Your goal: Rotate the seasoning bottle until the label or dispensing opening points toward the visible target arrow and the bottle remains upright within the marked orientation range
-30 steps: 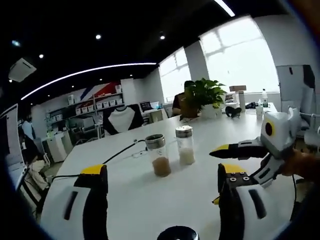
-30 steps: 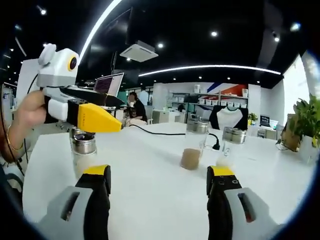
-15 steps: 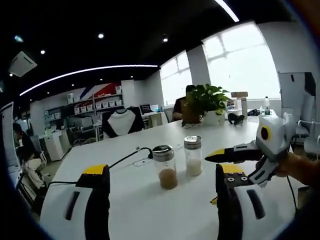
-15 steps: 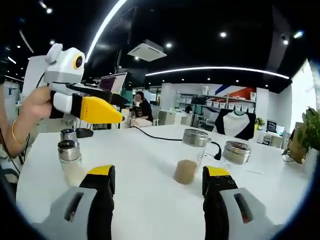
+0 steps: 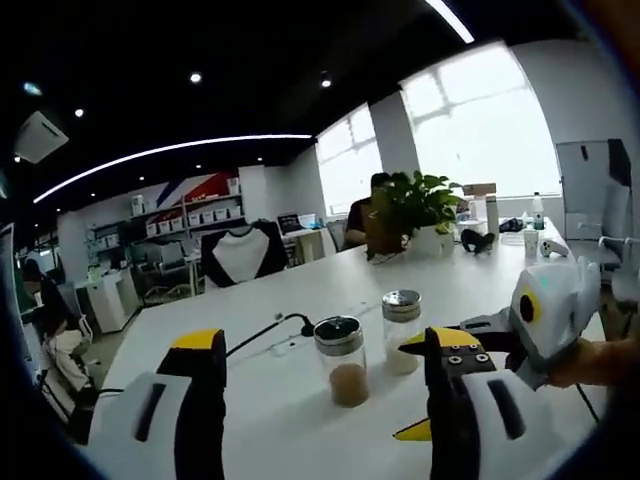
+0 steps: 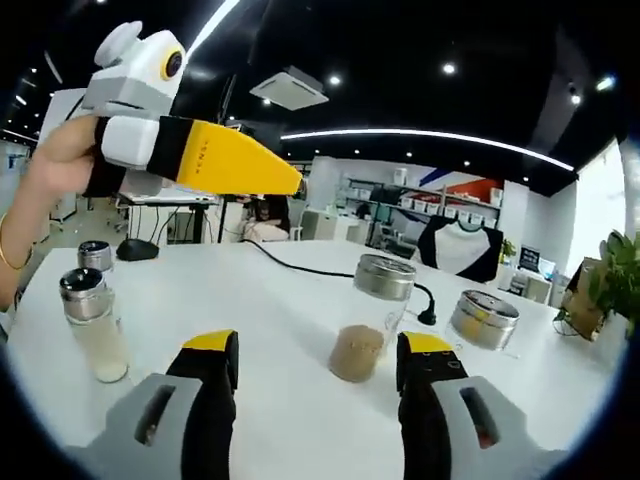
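Observation:
A glass seasoning bottle with brown powder and a metal lid stands upright on the white table, also seen as the brown-powder bottle. Beside it stands a bottle of white powder. My left gripper is open, its jaws low in front of the brown bottle with nothing between them. My right gripper is open too, short of the same bottle. The right gripper reaches in from the right of the left gripper view. High in the right gripper view hangs the left gripper.
Two more shakers stand on the table at the left of the right gripper view, a squat metal-lidded jar at the right. A black cable crosses the table. A potted plant and a seated person are at the far end.
Both views shifted with the hands. The left gripper now reaches further across above the table in the right gripper view. The right gripper sits lower in the left gripper view. Bottles stand as before.

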